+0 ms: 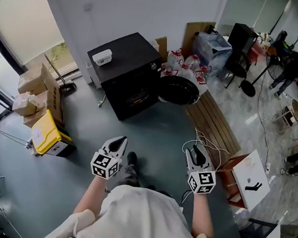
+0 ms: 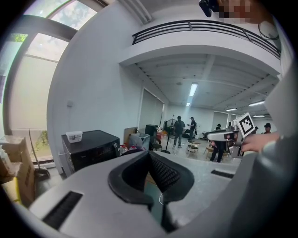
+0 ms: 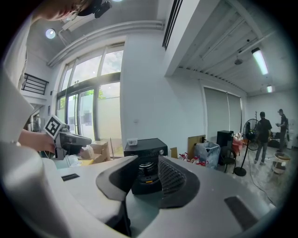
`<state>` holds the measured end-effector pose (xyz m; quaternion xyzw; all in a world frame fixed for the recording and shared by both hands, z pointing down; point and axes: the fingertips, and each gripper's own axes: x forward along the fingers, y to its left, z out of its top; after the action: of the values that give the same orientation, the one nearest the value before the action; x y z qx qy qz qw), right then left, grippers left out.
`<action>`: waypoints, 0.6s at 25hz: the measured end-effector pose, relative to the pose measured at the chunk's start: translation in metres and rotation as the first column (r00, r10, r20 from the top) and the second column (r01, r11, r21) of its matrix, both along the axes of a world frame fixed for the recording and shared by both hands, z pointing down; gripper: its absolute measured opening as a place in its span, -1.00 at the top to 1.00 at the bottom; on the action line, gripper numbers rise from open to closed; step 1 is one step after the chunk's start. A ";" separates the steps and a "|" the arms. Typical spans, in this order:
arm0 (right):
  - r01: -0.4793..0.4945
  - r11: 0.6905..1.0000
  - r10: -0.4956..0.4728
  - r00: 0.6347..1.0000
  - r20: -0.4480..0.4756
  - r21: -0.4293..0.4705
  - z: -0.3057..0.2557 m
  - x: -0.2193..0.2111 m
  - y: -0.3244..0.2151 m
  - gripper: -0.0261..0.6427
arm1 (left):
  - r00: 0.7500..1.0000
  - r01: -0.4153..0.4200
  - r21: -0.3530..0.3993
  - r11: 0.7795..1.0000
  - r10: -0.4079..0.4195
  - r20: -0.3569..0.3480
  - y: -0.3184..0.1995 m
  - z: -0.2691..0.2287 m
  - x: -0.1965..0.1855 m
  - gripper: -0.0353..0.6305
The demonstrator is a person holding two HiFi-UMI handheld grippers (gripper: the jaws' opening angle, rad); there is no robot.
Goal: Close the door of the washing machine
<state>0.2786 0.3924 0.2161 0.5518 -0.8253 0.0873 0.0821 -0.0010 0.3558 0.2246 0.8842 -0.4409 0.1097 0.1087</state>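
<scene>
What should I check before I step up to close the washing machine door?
1. Door needs closing: ok, it stands swung open at the right of the washing machine.
2. Door in reach: not ok, both grippers are well short of it.
3. Left gripper free: ok, shut on nothing.
4. Right gripper free: ok, open, empty.
5. Drum opening free of laundry: cannot tell.

Looking like an open workshop hall: washing machine (image 1: 127,72) sitting loose on the floor (image 1: 153,134), cardboard boxes (image 1: 35,88) piling by the windows (image 1: 21,14), cables (image 1: 207,143) trailing, people (image 1: 291,68) standing behind.
</scene>
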 end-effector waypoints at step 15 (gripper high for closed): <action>-0.082 0.995 0.081 0.997 -0.008 -0.055 0.020 -0.041 -0.168 0.48 | 0.992 -0.128 -0.002 0.992 0.128 0.003 -0.199 0.003 -0.013 0.87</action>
<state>0.2379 0.2246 0.2361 0.5828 -0.7991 0.1119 0.0962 -0.0141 0.1564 0.2280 0.9104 -0.3833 0.1182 0.1012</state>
